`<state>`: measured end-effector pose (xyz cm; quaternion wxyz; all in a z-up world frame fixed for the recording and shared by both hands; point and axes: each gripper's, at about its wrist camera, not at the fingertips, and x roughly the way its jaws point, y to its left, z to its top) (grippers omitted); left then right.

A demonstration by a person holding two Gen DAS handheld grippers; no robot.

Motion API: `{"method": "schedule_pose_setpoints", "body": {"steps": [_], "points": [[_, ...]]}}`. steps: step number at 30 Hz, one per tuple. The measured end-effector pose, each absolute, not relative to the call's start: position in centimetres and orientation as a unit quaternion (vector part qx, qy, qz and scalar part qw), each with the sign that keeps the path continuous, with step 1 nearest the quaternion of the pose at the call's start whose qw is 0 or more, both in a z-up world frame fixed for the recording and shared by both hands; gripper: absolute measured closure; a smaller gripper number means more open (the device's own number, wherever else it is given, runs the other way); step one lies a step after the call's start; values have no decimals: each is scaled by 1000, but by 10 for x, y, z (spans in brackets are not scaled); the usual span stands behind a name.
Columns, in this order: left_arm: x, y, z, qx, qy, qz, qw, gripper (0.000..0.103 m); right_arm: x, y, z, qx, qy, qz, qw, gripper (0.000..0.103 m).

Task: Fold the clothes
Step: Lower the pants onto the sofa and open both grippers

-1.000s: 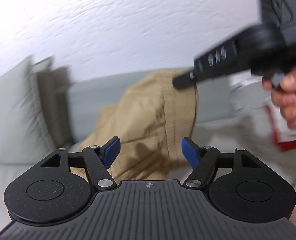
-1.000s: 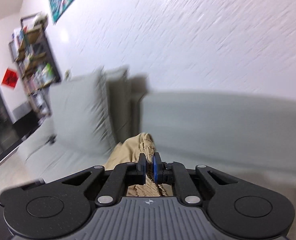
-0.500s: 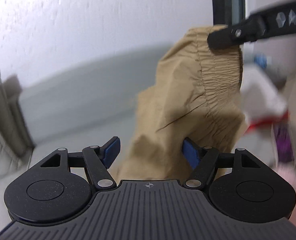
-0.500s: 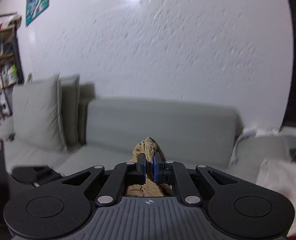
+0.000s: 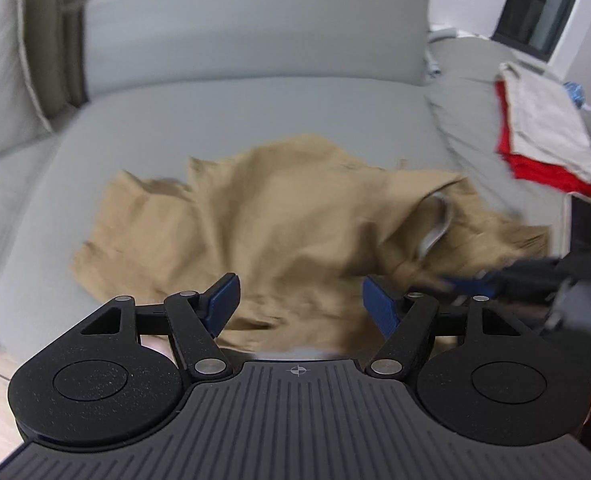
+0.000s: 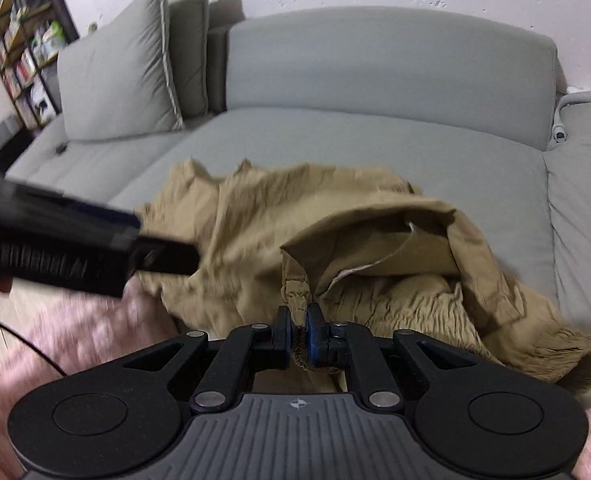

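A: Start with what's closest. What is the right gripper [image 6: 298,330] doing?

B: Its blue pads are pressed together on a bunched, elasticated edge of the tan garment [image 6: 335,240] — pinched tight, with cloth showing between the fingers.

A: And the left gripper [image 5: 301,304]?

B: Spread wide, nothing between its fingers. It hovers over the near edge of the tan garment [image 5: 279,224], and the cloth shows through the gap without either pad visibly touching it.

A: Where does the garment lie?

B: Crumpled on the seat of the grey sofa [image 6: 375,136], spread from the front edge back toward the middle of the cushion. From the right wrist view, a flap is folded over with a pale inner lining showing, and the gathered waistband trails off to the right. Motion blur softens the left side.

A: Anything further out?

B: In the left wrist view, a folded stack of grey and red clothes [image 5: 543,128] sits on the sofa's right end, well apart from the tan piece. Past the seat — two grey cushions [image 6: 127,68] lean at the left of the backrest, and a bookshelf [image 6: 19,40] stands against the wall beyond them.
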<state>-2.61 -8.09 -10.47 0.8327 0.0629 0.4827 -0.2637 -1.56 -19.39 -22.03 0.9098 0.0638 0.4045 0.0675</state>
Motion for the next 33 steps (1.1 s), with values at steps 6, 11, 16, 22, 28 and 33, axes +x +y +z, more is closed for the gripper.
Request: {"method": "schedule_pose_setpoints", "body": {"steps": [6,11,16,22,28,33], "points": [[-45,-96,-102,58,497,-292,815,29,-22,-194,-210,67,395,66,914,89],[-49,-108,-106,70,499,-302,809,29,-24,-199,-216,78,390,70,915,85],[-57,-132,-112,102,498,-322,799,30,-20,-201,-222,84,386,72,916,86],[-57,-153,-128,121,518,-325,782,51,-23,-211,-222,96,384,78,915,82],[-55,-168,-140,149,517,-310,784,52,-25,-226,-223,110,415,40,902,62],[-54,-171,-148,154,520,-300,785,61,-32,-269,-224,156,436,-38,886,58]]}}
